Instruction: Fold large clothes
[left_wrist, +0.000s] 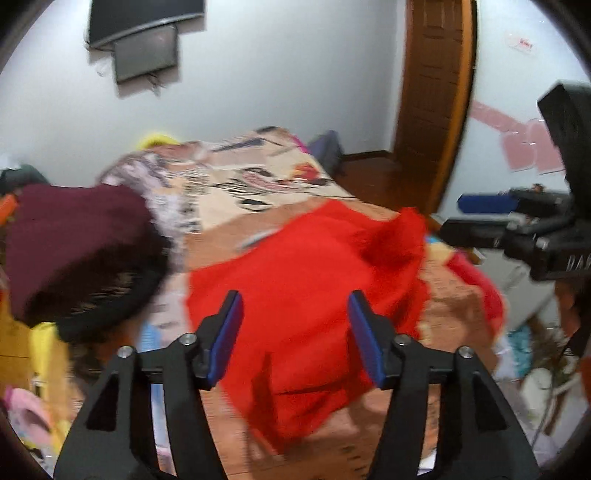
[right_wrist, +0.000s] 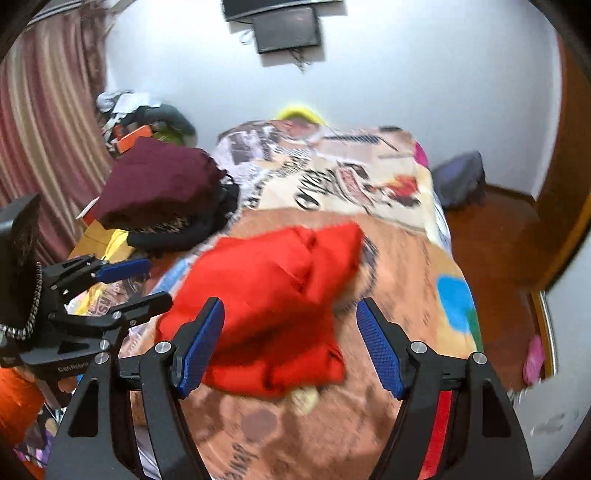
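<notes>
One red garment, two grippers above it.
Left gripper and right gripper gape, holding nothing; garment's folds blurred.

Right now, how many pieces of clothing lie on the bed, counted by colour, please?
Red: 1, the red garment in the middle of the bed.
Maroon: 1, the maroon garment on top of the pile at the bed's left edge.
Black: 1, the black garment under the maroon one.
Total: 3
</notes>
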